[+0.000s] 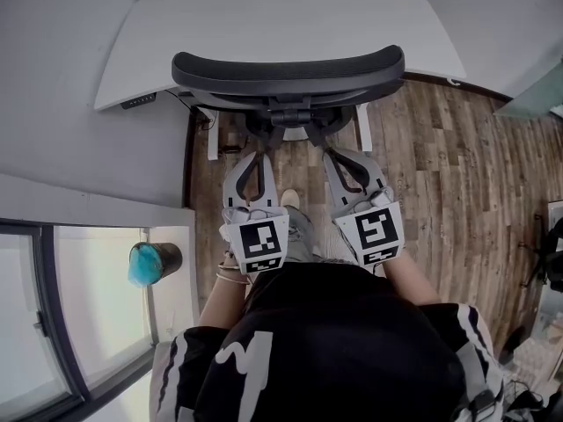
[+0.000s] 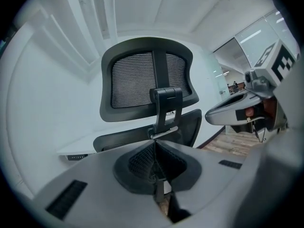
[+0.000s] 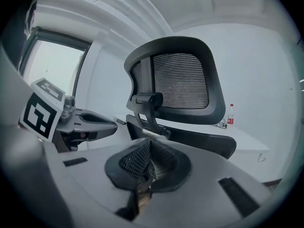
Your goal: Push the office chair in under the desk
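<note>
At one desk: one office chair; left tongs, right tongs shut.

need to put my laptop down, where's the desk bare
The white desk is bare from its left corner across the middle, beyond the office chair backrest. The near edge is crowded by that backrest; a bottle stands on the far side.

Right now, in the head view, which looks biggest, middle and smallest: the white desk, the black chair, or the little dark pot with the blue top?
1. White curved desk top
2. Black office chair
3. Small dark pot with a blue top
The desk is farthest away, yet it looks largest.
</note>
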A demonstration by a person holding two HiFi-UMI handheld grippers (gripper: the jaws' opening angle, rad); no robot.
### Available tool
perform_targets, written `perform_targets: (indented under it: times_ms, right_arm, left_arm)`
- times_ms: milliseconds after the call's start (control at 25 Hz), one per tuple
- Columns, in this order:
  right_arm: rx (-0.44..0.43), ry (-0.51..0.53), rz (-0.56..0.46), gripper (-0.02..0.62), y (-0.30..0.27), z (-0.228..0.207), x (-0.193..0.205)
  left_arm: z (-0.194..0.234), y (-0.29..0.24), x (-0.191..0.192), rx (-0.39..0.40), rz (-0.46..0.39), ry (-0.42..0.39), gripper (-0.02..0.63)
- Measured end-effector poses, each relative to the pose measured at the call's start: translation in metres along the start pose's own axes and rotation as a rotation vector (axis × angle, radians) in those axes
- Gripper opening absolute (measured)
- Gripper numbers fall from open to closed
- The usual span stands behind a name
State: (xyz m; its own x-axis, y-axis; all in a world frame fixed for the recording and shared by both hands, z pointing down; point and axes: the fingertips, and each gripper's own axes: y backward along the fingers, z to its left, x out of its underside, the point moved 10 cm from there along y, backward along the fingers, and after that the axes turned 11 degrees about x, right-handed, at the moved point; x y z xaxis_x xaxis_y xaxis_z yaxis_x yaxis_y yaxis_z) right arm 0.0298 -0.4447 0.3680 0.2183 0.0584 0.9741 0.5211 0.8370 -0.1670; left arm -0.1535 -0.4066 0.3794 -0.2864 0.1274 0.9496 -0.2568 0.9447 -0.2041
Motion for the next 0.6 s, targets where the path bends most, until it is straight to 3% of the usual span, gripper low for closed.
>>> perform_targets:
  times_ms: [600]
  right_arm:
    - [0.014, -0.018, 0.008, 0.008, -0.0026, -0.0019, -0.0011]
  left_arm:
    - [0.0015, -0.0037, -0.0019, 0.009, 0.001, -0.006, 0.014]
